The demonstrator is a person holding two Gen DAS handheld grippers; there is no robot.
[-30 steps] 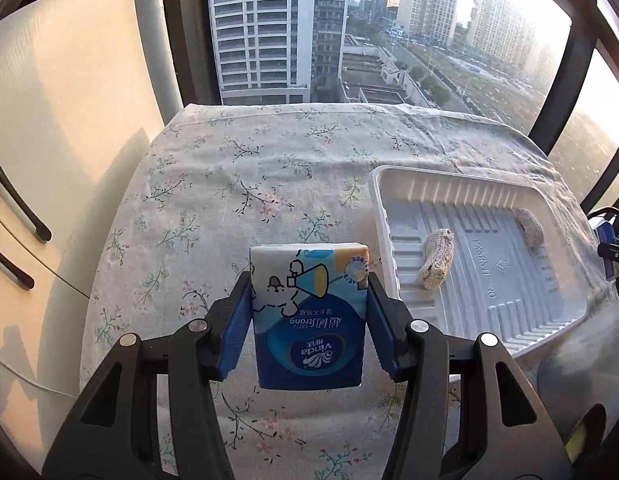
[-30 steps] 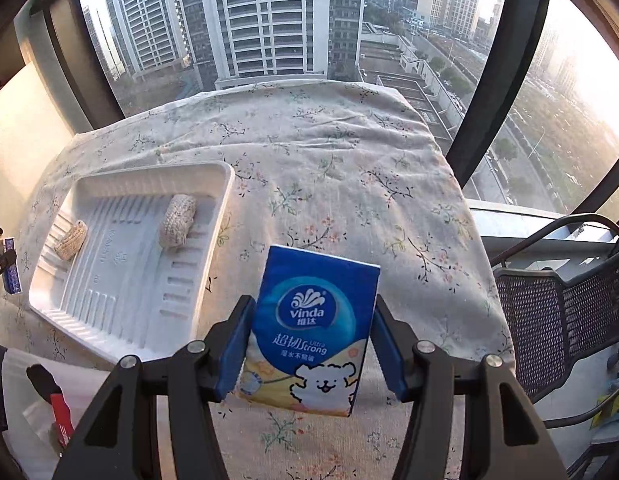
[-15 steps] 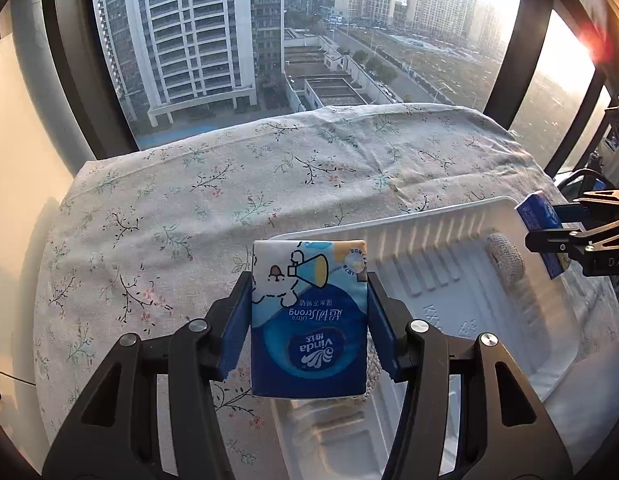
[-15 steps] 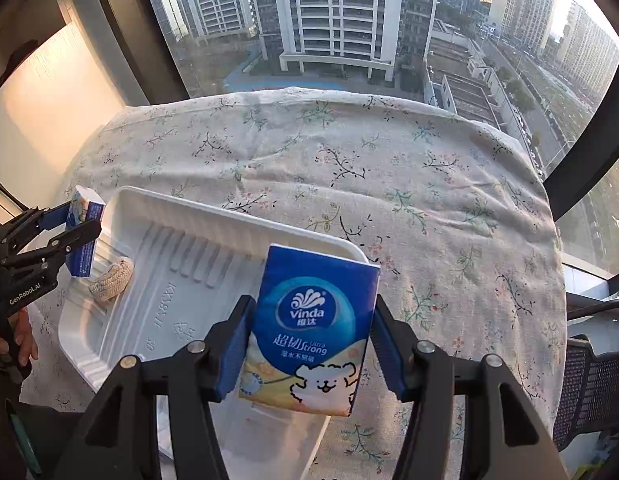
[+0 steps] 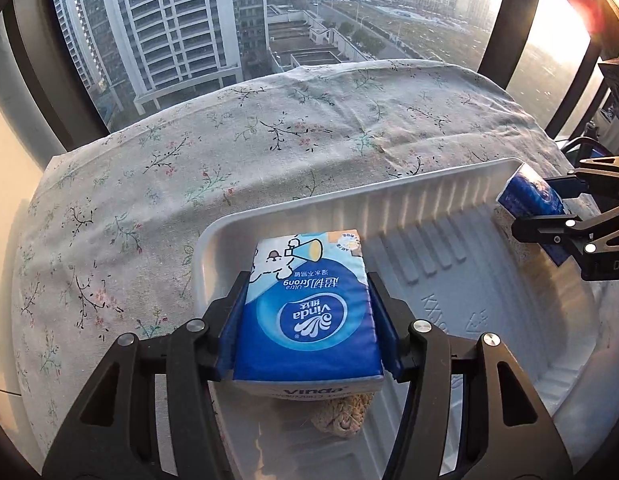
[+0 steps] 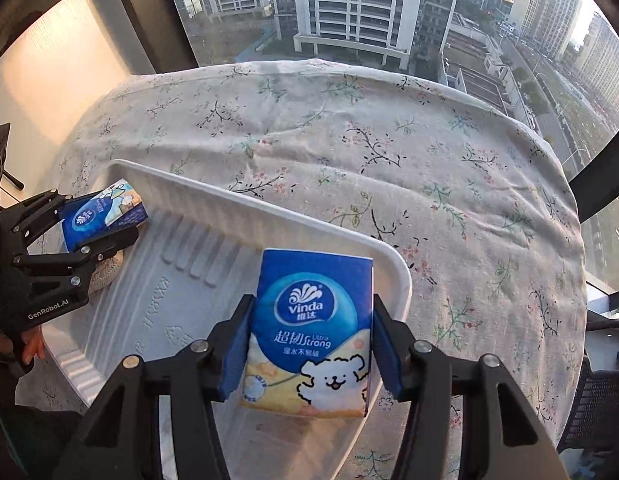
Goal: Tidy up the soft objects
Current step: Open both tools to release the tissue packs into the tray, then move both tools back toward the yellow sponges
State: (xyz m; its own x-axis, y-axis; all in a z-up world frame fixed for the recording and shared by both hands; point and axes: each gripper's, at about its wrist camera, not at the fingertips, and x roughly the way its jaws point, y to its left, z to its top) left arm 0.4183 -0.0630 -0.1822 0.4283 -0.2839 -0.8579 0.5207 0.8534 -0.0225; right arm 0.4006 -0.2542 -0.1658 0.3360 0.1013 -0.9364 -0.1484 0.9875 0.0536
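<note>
Gripping one tissue pack [image 5: 307, 316] each, both tongs [image 5: 309, 300] [image 6: 309, 324] hover over the white tray [image 5: 449, 196].

You're working in a high-rise flat. A floral tablecloth [image 5: 237, 168] covers the table in mid-frame, and dark-framed windows [image 6: 149, 20] along the top look down on apartment towers [image 5: 177, 28].

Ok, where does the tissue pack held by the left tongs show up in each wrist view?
Left wrist view: the left tissue pack fills the lower centre, clamped between the left tongs.
Right wrist view: it sits at the far left, over the tray's left end.
Shared landmark: the white ribbed tray on the floral cloth, lower right in the left view, lower left in the right.
</note>
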